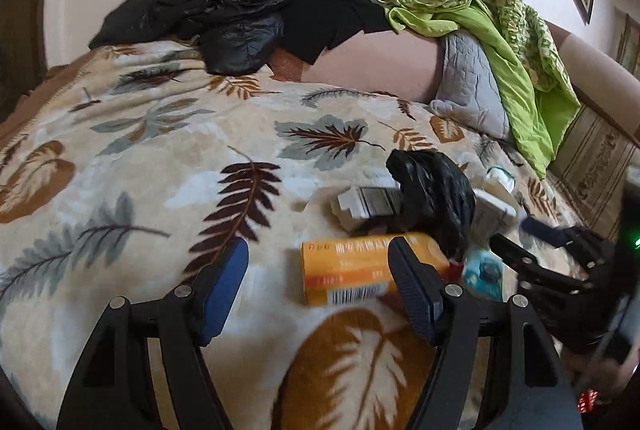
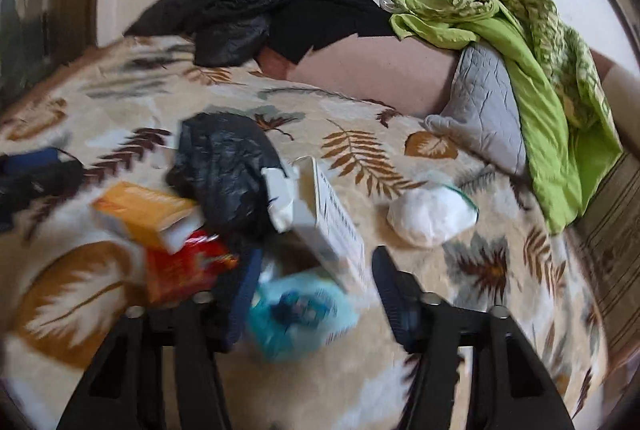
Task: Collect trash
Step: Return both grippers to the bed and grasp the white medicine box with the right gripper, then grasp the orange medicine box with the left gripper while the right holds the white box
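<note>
Trash lies in a heap on the leaf-patterned blanket [image 1: 140,157]. An orange box [image 1: 352,268] lies flat; it also shows in the right wrist view [image 2: 140,213]. A black plastic bag [image 1: 434,189] [image 2: 224,169] sits behind it. A white box [image 2: 324,226] leans beside the bag, and a grey-white box [image 1: 368,203] lies behind the orange one. A blue wrapper [image 2: 296,314] [image 1: 482,272] and a red packet [image 2: 180,270] lie in front. My left gripper [image 1: 320,280] is open, its right finger in front of the orange box. My right gripper [image 2: 316,294] is open around the blue wrapper.
A white crumpled wad [image 2: 432,216] lies right of the heap. Black clothes [image 1: 240,5], a green cloth [image 1: 500,29] and a grey cushion [image 1: 472,81] are piled along the pink headboard [image 1: 380,65]. The right gripper's black frame [image 1: 560,258] shows in the left wrist view.
</note>
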`<state>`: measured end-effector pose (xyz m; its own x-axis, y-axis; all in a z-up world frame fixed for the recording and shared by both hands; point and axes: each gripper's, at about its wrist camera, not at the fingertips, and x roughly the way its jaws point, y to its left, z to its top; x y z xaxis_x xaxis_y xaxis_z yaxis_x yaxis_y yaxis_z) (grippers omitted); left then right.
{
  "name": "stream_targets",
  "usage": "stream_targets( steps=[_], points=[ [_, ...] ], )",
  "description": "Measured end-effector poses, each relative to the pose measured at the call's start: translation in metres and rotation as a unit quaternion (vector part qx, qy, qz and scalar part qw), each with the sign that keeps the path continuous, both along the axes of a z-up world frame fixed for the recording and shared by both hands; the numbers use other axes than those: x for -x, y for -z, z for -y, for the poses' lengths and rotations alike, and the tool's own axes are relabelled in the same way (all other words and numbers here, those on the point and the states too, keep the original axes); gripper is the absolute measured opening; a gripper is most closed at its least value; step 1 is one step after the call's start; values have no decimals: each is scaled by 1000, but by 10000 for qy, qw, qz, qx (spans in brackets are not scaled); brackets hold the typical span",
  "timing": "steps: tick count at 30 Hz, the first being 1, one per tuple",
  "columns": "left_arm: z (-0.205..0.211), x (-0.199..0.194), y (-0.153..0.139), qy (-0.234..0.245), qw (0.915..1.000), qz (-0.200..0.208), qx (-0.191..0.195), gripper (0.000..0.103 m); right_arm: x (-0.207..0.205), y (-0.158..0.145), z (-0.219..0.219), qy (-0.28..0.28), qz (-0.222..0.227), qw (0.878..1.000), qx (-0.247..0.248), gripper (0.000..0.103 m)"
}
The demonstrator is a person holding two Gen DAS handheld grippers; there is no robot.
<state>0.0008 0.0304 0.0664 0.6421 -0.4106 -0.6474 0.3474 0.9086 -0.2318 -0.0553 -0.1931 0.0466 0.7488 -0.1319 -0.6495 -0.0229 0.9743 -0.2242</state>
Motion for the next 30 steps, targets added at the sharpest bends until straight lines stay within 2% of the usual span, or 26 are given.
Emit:
stream_targets(
  steps=[1,3,6,10,15,19,21,24,27,30],
  points=[
    [2,-7,2,41,9999,-50,83,71,-3,3,2,78,-11,10000,-11,21],
    [8,-16,5,159,9996,-117,183,72,-2,3,12,245,164,9992,-261,20],
    [20,-30,13,353,9992,-165,125,75,5,-7,24,434,286,9972,-535,16],
    [29,-52,35,563,9955,-712,288,75,22,-26,46,733,455,9877,-1306,14],
    [25,-57,49,747,9866,-1244,748,75,46,-36,57,819,546,9728,-2097,14],
    [28,-35,44,1318,9755,-1526,882,76,59,-39,56,757,539,9648,-2460,14],
    [37,-13,41,1842,9677,-1574,693,76,64,-41,54,721,588,9634,-2515,14],
    [49,21,39,2260,9646,-1359,32,76,73,-45,53,697,675,9610,-2588,14],
    [62,49,32,2463,9640,-873,-501,76,80,-46,55,698,711,9595,-2633,14],
    [76,72,25,2711,9580,-385,-853,76,89,-47,58,718,719,9582,-2675,14]
  ],
)
